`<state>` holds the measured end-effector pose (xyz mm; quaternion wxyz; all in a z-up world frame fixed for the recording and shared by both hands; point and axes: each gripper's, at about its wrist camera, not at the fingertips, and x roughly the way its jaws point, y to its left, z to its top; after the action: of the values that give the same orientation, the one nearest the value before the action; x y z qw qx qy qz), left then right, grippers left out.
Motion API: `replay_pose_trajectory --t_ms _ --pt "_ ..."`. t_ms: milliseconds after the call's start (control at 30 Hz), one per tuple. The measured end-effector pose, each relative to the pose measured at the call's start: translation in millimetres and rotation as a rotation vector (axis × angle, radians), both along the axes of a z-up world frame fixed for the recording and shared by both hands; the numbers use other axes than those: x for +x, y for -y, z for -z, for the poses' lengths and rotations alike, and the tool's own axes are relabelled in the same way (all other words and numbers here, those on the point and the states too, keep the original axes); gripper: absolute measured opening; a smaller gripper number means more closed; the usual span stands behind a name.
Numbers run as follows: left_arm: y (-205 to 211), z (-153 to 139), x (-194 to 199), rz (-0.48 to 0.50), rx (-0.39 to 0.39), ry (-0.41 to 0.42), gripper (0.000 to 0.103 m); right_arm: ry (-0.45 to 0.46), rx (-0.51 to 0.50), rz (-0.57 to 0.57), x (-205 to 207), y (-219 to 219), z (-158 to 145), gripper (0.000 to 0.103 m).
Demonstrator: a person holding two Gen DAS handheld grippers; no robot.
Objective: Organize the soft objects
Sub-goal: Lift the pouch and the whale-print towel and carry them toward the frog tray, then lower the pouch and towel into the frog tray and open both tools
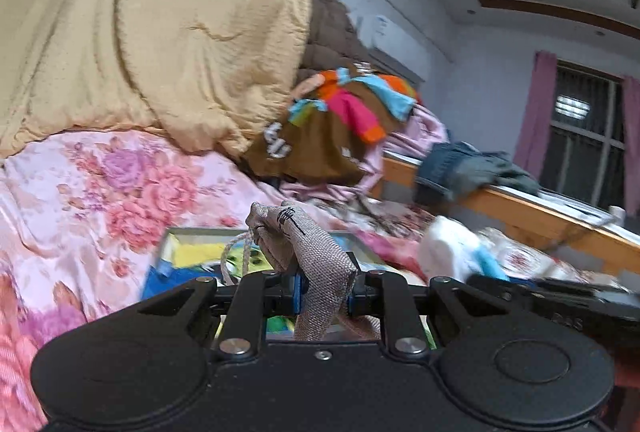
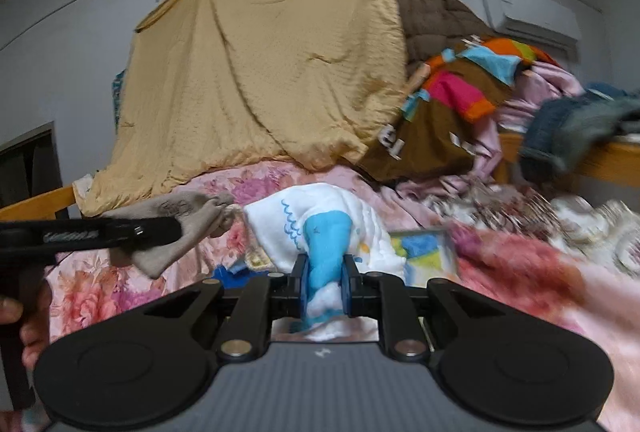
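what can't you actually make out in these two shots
- Left wrist view: the colourful box is mostly hidden behind the grey pouch and the left gripper.
- Left wrist view: the print on the pouch is too small to read.
- Right wrist view: the right gripper covers the lower end of the white and blue plush.
- Right wrist view: the bedding at the right edge is motion-blurred.

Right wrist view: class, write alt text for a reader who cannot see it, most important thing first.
The right gripper is shut on a white and blue soft toy above a bed with a pink floral quilt. At left, the left gripper clamps a beige drawstring pouch. Behind, a tan quilt hangs over piled bedding.
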<state>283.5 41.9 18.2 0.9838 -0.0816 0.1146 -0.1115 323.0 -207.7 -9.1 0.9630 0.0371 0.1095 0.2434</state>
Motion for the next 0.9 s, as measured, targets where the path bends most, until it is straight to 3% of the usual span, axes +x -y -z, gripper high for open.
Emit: replay_pose_trajectory --t_ms 167,300,600,900 --pt "-14.0 -4.6 47.9 -0.041 0.005 0.011 0.021 -0.002 0.031 -0.019 48.4 -27.1 -1.2 0.018" --pt "-26.7 4.8 83.2 -0.07 -0.037 -0.026 0.021 -0.067 0.098 -0.012 84.4 -36.6 2.8 0.018" --pt "-61.6 42.8 113.9 -0.125 -0.113 -0.135 0.021 -0.181 0.119 0.043 124.1 -59.4 18.6 0.018" --pt "-78.0 68.2 132.4 -0.128 -0.162 -0.243 0.021 -0.22 0.007 0.077 134.0 -79.3 32.6 0.018"
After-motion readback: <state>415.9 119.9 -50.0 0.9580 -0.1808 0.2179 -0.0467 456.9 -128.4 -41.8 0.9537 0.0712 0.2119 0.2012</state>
